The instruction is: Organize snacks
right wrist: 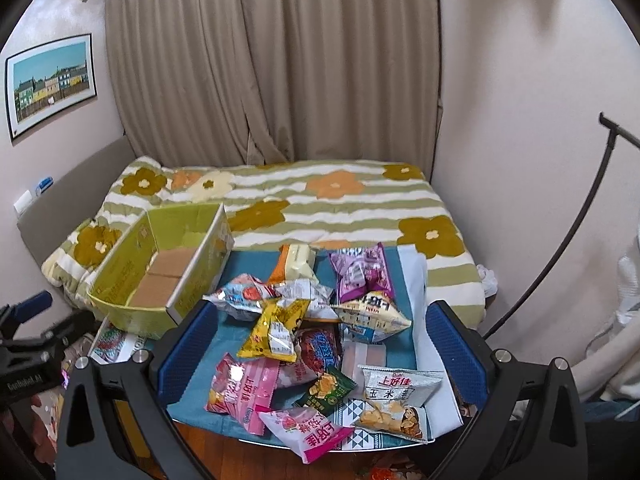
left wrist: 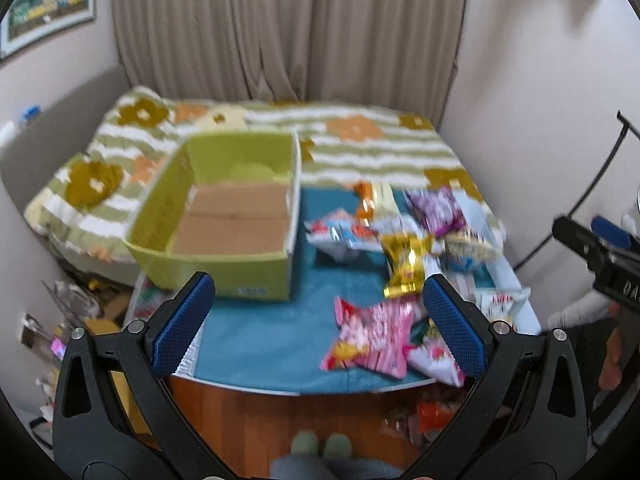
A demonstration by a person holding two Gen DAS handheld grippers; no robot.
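Observation:
An open, empty yellow-green cardboard box (left wrist: 224, 216) stands on the left of a teal mat (left wrist: 264, 340); it also shows in the right wrist view (right wrist: 160, 276). Several snack bags lie in a pile to its right: a yellow bag (right wrist: 276, 330), a pink bag (right wrist: 240, 390), a purple bag (right wrist: 362, 270), a white corn-snack bag (right wrist: 396, 400). In the left wrist view the pink bag (left wrist: 372, 334) lies near the front. My left gripper (left wrist: 316, 320) is open and empty above the mat's front. My right gripper (right wrist: 316, 352) is open and empty above the pile.
The mat lies at the foot of a bed with a flowered, striped quilt (right wrist: 320, 208). Beige curtains (right wrist: 280, 60) hang behind. A wooden floor (left wrist: 280, 420) with loose packets lies in front. A black stand (right wrist: 560, 240) leans at the right wall.

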